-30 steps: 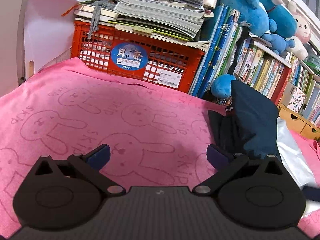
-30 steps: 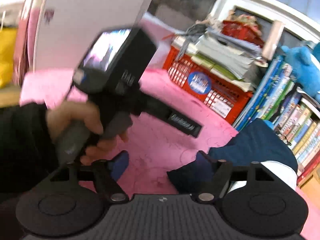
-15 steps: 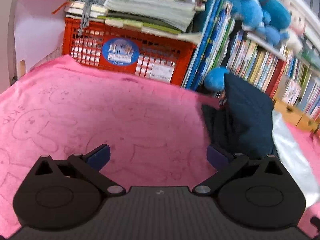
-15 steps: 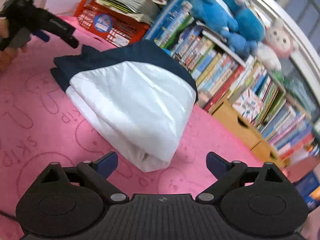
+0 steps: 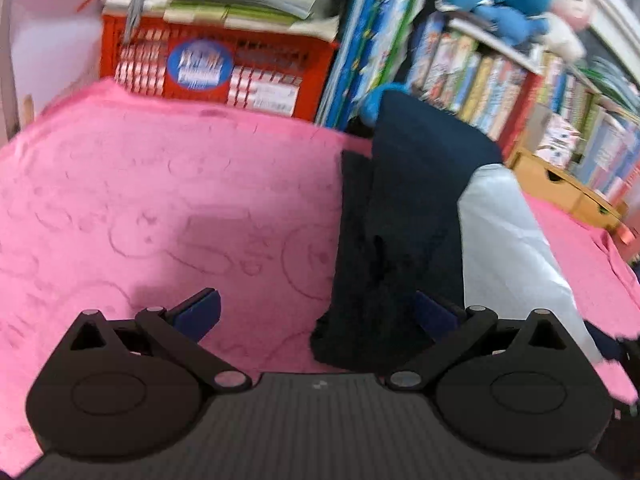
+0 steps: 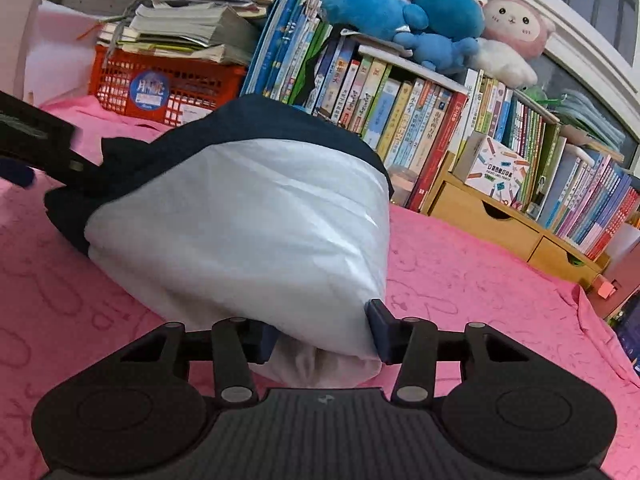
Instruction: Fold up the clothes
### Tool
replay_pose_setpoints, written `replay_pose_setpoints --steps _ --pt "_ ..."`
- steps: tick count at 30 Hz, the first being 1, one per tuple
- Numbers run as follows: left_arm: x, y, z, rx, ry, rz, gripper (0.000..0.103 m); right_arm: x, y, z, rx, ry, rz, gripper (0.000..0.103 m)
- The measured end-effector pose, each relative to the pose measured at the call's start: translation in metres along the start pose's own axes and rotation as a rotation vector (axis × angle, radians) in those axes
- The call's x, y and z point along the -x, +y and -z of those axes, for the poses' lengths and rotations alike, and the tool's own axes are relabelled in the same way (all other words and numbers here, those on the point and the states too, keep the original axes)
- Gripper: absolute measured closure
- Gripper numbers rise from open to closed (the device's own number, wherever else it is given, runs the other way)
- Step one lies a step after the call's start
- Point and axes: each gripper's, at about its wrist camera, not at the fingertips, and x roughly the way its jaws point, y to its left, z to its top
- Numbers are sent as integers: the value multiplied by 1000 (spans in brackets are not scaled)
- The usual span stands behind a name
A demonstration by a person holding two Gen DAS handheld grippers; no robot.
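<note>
A folded garment, navy (image 5: 412, 200) on one side and white (image 6: 256, 232) on the other, lies on the pink blanket (image 5: 160, 200). My right gripper (image 6: 322, 332) has its jaws drawn in around the garment's near white end, and both pads press the bunched fabric. My left gripper (image 5: 316, 308) is open and low over the blanket. The navy edge lies between its fingers, close to the right pad (image 5: 434, 314). The left view is blurred. A black part of the left gripper's body (image 6: 36, 140) shows at the left edge of the right wrist view.
A red crate (image 5: 216, 68) topped with stacked papers stands behind the blanket. Rows of books (image 6: 420, 120) with plush toys (image 6: 384, 4) on top, and wooden drawers (image 6: 492, 220), line the back right. A white board (image 5: 52, 52) stands at the left.
My right gripper has come up to the garment's white end and its jaws have narrowed onto the fabric. My left gripper has shifted right toward the navy edge and stays open.
</note>
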Motion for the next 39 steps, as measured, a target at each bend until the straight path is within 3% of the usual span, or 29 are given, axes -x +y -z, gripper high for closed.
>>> replay_pose_setpoints --steps 3,10,14,17,25,30,35,39 --pt "-9 -9 3 9 3 -60 0 -2 1 -1 17 9 -8 49" --pt "2 -42 12 -262 -169 -302 6 -3 4 -1 36 13 -33 35" --pt "8 -41 6 -314 -190 -318 6 -3 5 -1 46 12 -44 35" --pt "15 -40 5 -296 -185 -261 6 -2 8 0 61 3 -45 39" --pt "32 -36 2 -246 -168 -105 10 -4 10 0 73 14 -40 36" --pt "43 -34 1 -215 -157 -8 5 -5 14 -1 92 18 -27 35" --pt "-2 -71 18 -326 -72 -77 3 -4 13 -1 83 20 -31 33" --pt "-5 -33 18 -280 -105 -222 0 -4 12 -2 80 20 -40 32"
